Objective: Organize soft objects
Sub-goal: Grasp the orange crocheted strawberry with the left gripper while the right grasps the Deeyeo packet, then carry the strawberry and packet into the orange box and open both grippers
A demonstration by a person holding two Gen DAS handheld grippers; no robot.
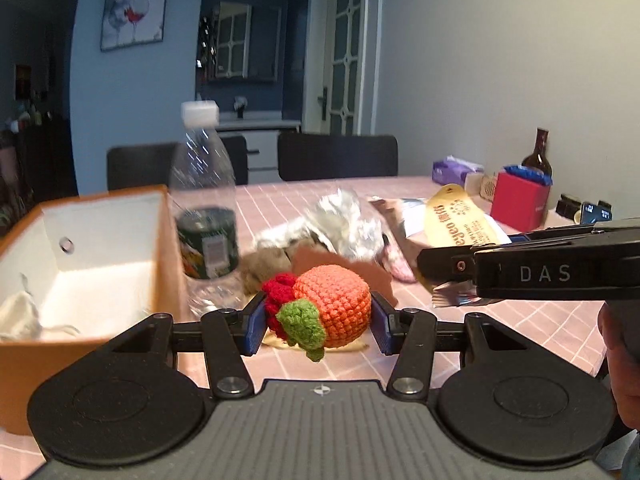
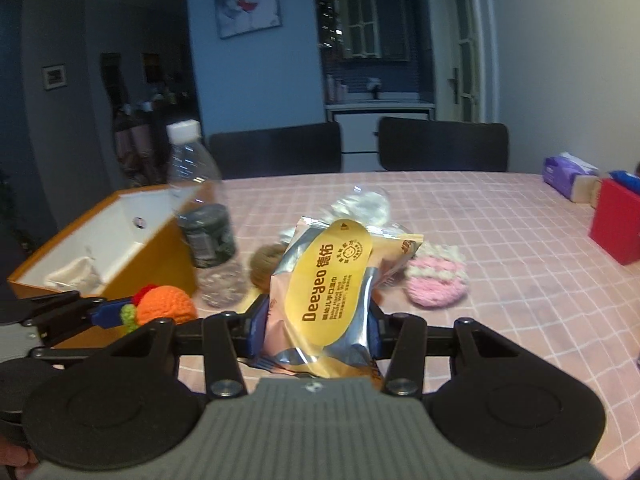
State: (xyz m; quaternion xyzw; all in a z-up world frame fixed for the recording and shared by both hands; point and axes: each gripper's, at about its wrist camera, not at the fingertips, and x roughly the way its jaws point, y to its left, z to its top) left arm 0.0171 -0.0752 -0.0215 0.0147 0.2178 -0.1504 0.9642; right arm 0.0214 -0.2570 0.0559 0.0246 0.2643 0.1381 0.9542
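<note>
left hand-held gripper (image 1: 318,322) closed on crochet orange (image 1: 332,306), just above table (image 1: 520,320) beside orange box (image 1: 120,216). right hand-held gripper (image 2: 318,330) clamping wipes packet (image 2: 328,300). risk: knocking the nearby water bottle (image 1: 206,216) over en route to box.

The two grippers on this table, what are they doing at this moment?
A person holds both. The left gripper is shut on a crocheted orange toy, beside the orange box, which already holds a white cloth pouch. The right gripper is shut on a wet wipes pack. A pink knitted piece and a water bottle are on the table.
</note>
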